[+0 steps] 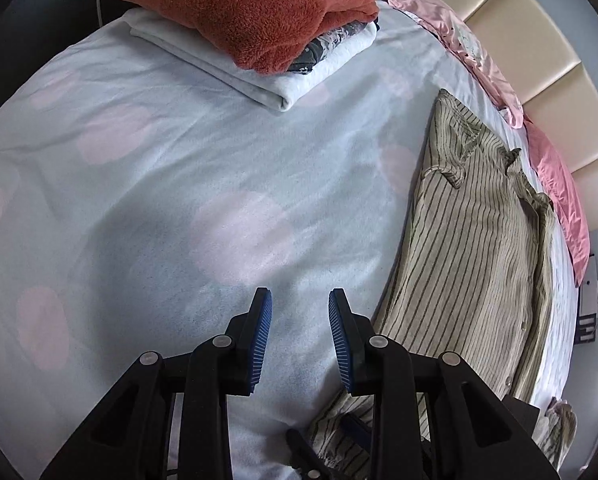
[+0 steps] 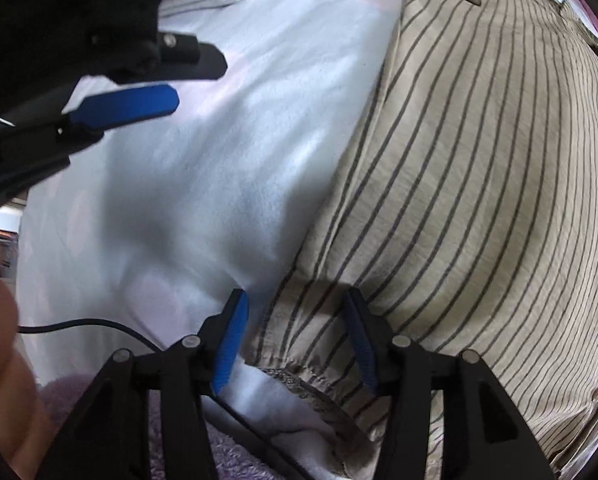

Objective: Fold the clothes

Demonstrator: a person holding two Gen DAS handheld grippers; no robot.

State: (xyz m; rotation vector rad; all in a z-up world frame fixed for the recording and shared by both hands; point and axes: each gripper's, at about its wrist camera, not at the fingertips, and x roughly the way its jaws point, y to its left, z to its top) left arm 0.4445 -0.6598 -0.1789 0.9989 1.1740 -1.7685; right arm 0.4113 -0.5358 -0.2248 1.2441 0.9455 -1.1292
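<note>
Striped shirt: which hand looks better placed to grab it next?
Probably the right. The right gripper stands open over the striped shirt cuff; the left gripper hangs over bare bedsheet.

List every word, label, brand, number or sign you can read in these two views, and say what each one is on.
None can be read.
The dark garment in the folded pile carries a pale print, too small and blurred to tell whether it is lettering.
The striped shirt, the bedsheet and both grippers show no writing.
</note>
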